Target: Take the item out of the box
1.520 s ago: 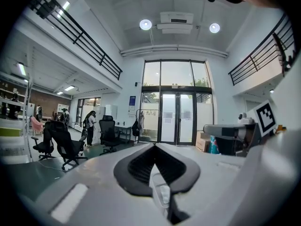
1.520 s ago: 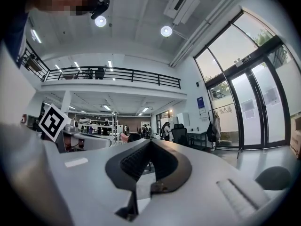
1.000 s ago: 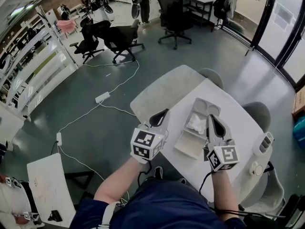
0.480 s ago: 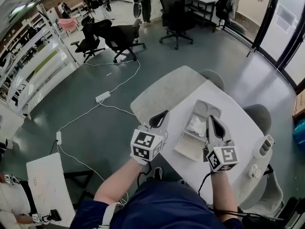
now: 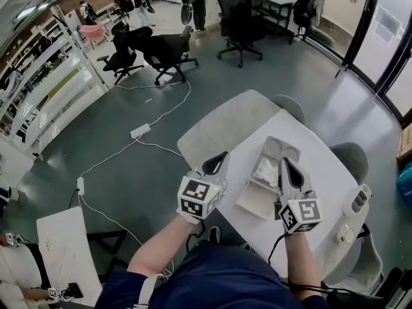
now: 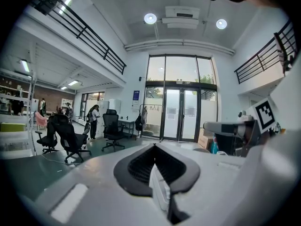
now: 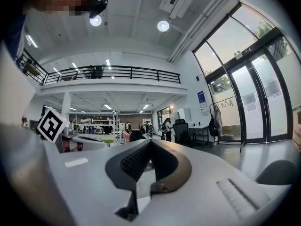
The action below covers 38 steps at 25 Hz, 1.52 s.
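Note:
An open pale clamshell box (image 5: 257, 197) lies on the white table (image 5: 325, 172), its lid (image 5: 280, 148) folded back toward the far side. A crumpled white item (image 5: 264, 169) sits inside it. My right gripper (image 5: 286, 161) hovers over the box's right edge, just right of the item, jaws shut and empty. At the table's left edge, off the box, my left gripper (image 5: 219, 156) is also shut with nothing in it. The left gripper view shows that gripper (image 6: 155, 147) pointing level toward glass doors. In the right gripper view, the gripper (image 7: 150, 142) points level into the room.
A white bottle-like device (image 5: 358, 199) and a round object (image 5: 347, 230) lie on the table's right side. Grey rounded seats (image 5: 219, 124) (image 5: 351, 154) ring the table. Black office chairs (image 5: 161, 50) and a cable with a power strip (image 5: 138, 131) are on the floor beyond.

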Each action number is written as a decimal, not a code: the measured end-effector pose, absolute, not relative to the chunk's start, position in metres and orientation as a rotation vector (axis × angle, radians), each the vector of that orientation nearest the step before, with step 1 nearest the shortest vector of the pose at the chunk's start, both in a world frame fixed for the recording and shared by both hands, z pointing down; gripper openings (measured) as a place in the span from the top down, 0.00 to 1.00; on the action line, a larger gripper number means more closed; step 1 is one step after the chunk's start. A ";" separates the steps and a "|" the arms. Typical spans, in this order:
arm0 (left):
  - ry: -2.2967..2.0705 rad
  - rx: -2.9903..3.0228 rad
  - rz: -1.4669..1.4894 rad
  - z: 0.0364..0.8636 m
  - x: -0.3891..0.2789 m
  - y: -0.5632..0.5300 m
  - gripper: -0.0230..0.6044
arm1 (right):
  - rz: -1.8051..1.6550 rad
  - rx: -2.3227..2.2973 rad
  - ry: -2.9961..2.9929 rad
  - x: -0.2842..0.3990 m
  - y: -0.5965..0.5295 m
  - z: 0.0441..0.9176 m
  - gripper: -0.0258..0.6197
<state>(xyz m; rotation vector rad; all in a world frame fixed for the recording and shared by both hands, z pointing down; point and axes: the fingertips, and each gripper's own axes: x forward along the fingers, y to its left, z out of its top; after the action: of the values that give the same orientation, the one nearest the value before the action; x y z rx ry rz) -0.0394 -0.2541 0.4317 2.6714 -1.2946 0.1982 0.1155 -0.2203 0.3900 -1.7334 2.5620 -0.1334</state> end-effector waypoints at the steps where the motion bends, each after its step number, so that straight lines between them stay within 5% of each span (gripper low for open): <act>1: -1.294 2.670 0.199 0.433 -0.039 -0.255 0.96 | -0.135 -1.734 2.562 0.116 -0.221 0.391 0.96; 38: -1.256 2.662 0.236 0.445 -0.023 -0.251 0.96 | -0.147 -1.723 2.562 0.122 -0.220 0.392 0.96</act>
<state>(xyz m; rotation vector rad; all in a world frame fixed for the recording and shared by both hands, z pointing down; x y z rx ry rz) -0.0232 -0.2511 0.4455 2.6623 -1.2564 0.2364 0.1221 -0.2197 0.3923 -1.7229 2.5622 -0.1473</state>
